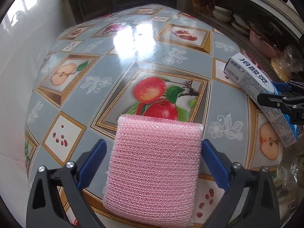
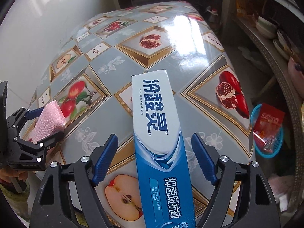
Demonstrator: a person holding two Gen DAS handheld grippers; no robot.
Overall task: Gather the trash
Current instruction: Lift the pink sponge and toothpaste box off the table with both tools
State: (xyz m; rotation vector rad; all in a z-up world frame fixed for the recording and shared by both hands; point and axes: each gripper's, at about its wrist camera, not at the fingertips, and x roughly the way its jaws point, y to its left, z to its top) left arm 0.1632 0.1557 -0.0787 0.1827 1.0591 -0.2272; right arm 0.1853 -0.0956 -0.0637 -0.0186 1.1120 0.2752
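Both jaws open: sponge (image 1: 153,163), toothpaste box (image 2: 161,142) between.

Both wrist views close, angled steeply down — shared: fruit-print table (image 1: 144,43), each other's gripper.

Fruit-patterned tablecloth (image 1: 106,60) covers the table; stacked bowls (image 1: 223,13) sit on a shelf.
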